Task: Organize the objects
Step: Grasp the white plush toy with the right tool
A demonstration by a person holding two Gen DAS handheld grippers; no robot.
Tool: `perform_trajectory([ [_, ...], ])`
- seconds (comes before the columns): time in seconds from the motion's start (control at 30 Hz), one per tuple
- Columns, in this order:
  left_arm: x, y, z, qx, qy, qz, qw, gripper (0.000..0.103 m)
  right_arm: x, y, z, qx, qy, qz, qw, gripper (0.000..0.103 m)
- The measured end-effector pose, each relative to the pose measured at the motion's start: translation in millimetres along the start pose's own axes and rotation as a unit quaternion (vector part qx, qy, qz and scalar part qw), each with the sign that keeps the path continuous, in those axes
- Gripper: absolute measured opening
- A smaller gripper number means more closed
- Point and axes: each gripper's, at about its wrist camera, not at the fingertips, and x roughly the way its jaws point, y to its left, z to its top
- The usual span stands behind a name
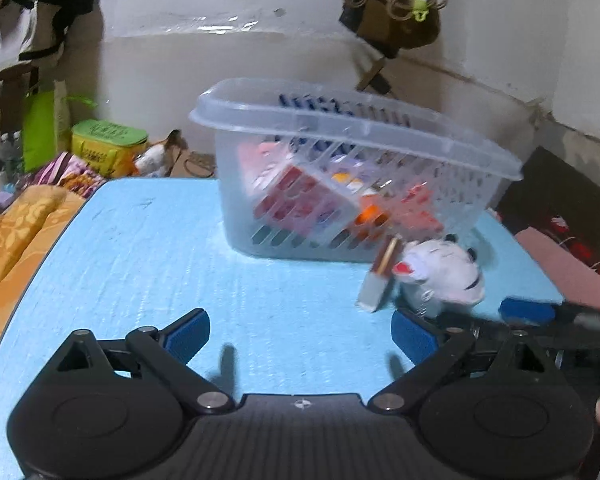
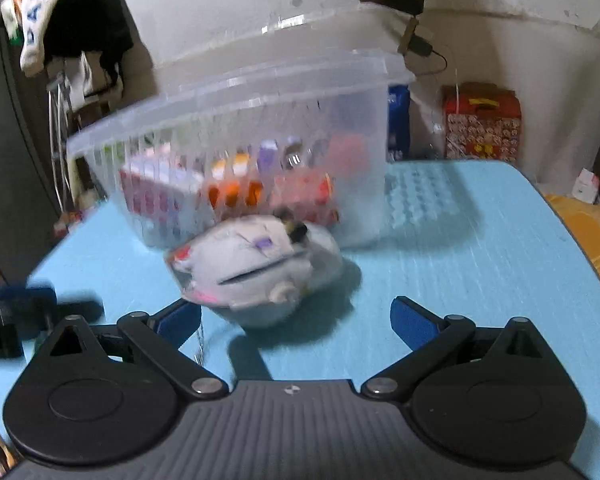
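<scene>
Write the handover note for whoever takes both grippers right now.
Left gripper: open, empty, low over the blue table.
Right gripper: open, empty, fingers either side of the white plush toy.
Clear basket stands on the table, already holding colourful boxes and packets.
Left out: the plush toy and a small box in front of the basket.

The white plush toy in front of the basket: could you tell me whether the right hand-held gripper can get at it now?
Probably yes: the right hand-held gripper is open, with the white plush toy just ahead and nothing between.
</scene>
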Motion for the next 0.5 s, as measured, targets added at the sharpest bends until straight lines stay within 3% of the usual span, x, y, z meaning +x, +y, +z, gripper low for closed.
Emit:
perform_trajectory([
  [0.1, 3.4, 7.3, -5.8, -0.006, 0.016, -0.007, 0.9998, 0.099, 10.5, 6.6, 5.2, -0.018, -0.001, 0.004, 1.0, 0.103],
  [0.27, 8.6, 10.2, -11.2, -0.004, 0.026, -0.025, 0.9993, 0.099, 9.6, 3.3, 0.3, -0.003, -0.005, 0.046, 0.999, 0.09],
  [0.5, 6.3, -4.1, -13.0, 0.024, 0.011, -0.016, 0.9995, 0.099, -11.7, 1.5, -8.1, -0.043, -0.015, 0.03, 0.999, 0.085],
])
